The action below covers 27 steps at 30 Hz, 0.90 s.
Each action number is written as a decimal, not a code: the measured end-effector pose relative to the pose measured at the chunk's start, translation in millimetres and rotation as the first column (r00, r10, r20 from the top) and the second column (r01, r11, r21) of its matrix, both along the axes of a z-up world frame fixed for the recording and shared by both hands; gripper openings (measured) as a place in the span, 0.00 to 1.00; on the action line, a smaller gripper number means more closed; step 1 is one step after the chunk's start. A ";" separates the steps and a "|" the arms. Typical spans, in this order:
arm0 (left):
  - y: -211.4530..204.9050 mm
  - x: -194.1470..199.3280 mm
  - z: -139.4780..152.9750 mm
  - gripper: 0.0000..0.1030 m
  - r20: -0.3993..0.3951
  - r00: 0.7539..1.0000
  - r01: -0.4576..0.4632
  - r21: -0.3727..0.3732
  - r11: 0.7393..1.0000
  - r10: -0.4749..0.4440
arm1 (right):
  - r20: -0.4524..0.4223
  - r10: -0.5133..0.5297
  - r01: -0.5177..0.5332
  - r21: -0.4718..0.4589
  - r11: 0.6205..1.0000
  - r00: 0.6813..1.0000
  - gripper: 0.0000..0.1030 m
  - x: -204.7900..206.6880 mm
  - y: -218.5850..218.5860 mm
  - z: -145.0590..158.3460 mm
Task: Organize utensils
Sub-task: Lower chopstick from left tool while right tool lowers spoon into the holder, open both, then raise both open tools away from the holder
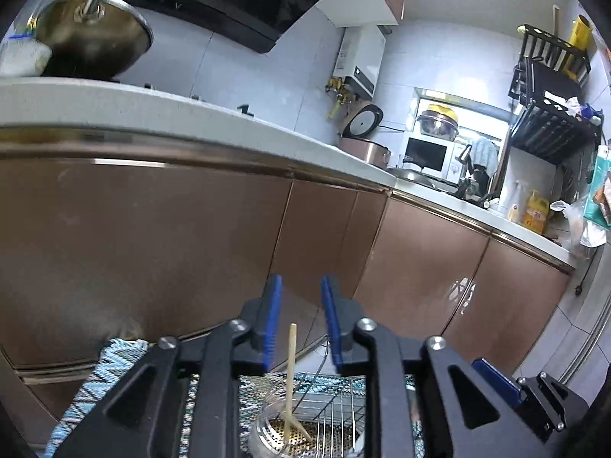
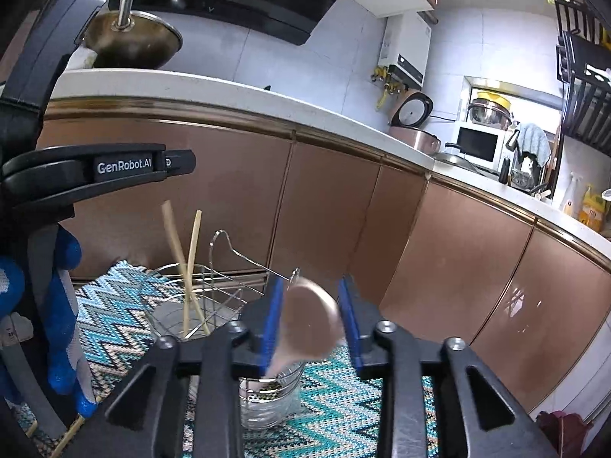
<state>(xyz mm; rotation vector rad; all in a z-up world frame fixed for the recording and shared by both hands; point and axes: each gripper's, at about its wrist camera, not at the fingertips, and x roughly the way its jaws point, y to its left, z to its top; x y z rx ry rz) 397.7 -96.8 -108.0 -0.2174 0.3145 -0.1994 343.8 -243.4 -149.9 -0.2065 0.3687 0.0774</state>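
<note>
Left claw released, blue pads apart, nothing between them; raised above the wire utensil rack. Below it, one wooden chopstick standing tilted in the rack's round cup.

Right claw spread wide, hovering over the rack's other round cup. Pale spoon blurred, bowl up between the pads, lower end down in that cup; touching either pad or not: cannot tell. Two chopsticks crossed and leaning in the far cup, left of the spoon. Rack's wire handle rising behind the cups.

Rack resting on a zigzag-patterned teal mat. Blue-gloved hand at the left of the rack, gripping the other tool. Copper-coloured cabinet doors behind the rack, white desk above them.
</note>
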 end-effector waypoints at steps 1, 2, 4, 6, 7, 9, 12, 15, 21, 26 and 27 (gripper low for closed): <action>1.7 -6.1 6.2 0.26 0.006 1.000 -0.002 0.012 1.000 0.002 | 0.002 0.002 -0.002 0.007 1.000 1.000 0.33 -1.9 -0.6 2.3; 3.6 -11.2 11.5 0.29 0.007 1.000 -0.007 0.025 1.000 0.007 | 0.006 0.005 -0.005 0.012 1.000 1.000 0.33 -8.1 -1.6 7.3; 8.3 -23.7 23.4 0.33 0.004 1.000 -0.022 0.051 0.998 0.022 | 0.006 0.010 -0.010 0.016 1.000 1.000 0.34 -14.4 -1.5 12.4; 12.6 -37.0 32.8 0.39 0.001 0.999 -0.041 0.083 0.996 0.041 | 0.001 0.011 -0.011 0.028 1.000 1.000 0.34 -24.2 -3.4 19.3; 14.4 -44.9 37.6 0.40 0.001 0.999 -0.044 0.103 0.994 0.045 | 0.000 0.013 -0.013 0.037 0.999 1.000 0.34 -29.9 -4.1 22.9; 17.7 -59.5 43.9 0.45 0.002 0.999 -0.046 0.139 0.989 0.046 | -0.003 0.007 -0.007 0.061 0.998 1.000 0.34 -42.3 -9.0 32.1; 26.5 -86.9 53.9 0.49 0.016 0.998 -0.062 0.183 0.981 0.060 | -0.007 0.001 -0.001 0.098 0.995 1.000 0.42 -60.8 -15.3 44.3; 38.6 -114.6 64.9 0.57 0.033 0.997 -0.073 0.191 0.979 0.067 | 0.002 -0.012 0.011 0.122 0.992 1.000 0.44 -82.0 -20.3 56.6; 61.3 -158.5 85.1 0.58 0.050 0.996 -0.085 0.211 0.974 0.076 | 0.025 -0.035 0.030 0.183 0.983 0.999 0.46 -120.0 -36.3 82.6; 81.9 -187.3 97.7 0.58 0.051 0.994 -0.108 0.207 0.972 0.100 | 0.047 -0.047 0.036 0.203 0.978 0.998 0.46 -148.6 -42.7 100.0; 85.1 -191.6 99.0 0.58 0.049 0.993 -0.112 0.203 0.973 0.104 | 0.048 -0.048 0.038 0.204 0.978 0.998 0.46 -152.9 -42.2 102.7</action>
